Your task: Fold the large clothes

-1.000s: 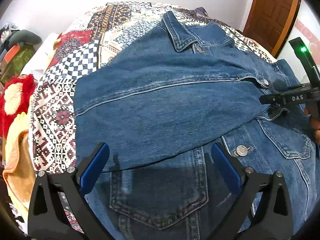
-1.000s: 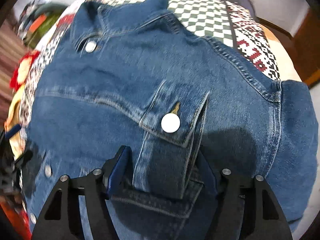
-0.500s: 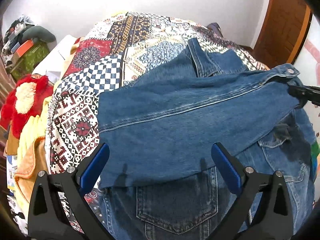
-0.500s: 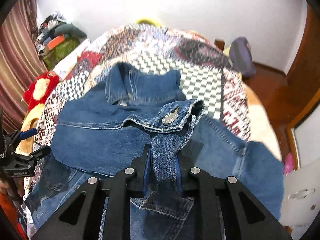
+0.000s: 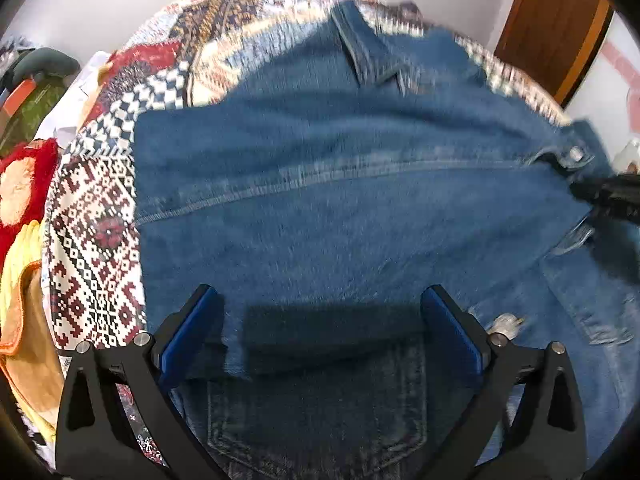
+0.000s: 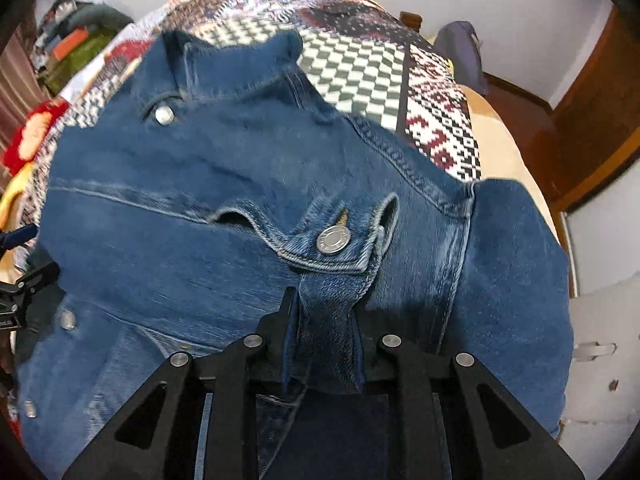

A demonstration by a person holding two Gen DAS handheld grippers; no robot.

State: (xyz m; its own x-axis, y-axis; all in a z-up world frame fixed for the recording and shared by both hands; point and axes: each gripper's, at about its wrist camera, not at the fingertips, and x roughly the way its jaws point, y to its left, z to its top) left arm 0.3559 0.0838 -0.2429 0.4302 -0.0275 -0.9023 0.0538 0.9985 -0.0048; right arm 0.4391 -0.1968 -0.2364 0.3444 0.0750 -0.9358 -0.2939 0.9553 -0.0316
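A blue denim jacket [image 5: 340,208] lies on a patterned bedspread [image 5: 92,248], with one sleeve folded across its body. My left gripper [image 5: 320,328] is open and empty, hovering low over the sleeve near a chest pocket. My right gripper [image 6: 322,332] is shut on the sleeve cuff [image 6: 336,240], which has a silver button. The right gripper also shows at the right edge of the left wrist view [image 5: 608,196], at the cuff. The jacket collar [image 6: 224,68] lies at the far end.
The bedspread [image 6: 360,64] covers a bed. A red and yellow pile [image 5: 20,208] lies at the left edge. A green bag [image 5: 32,100] and clutter stand at far left. A wooden door [image 5: 552,28] is at right. A purple bag [image 6: 460,52] is beyond the bed.
My right gripper has come back down toward the jacket with the cuff in it, laying the sleeve across the body. My left gripper moved lower and closer to the denim, still open.
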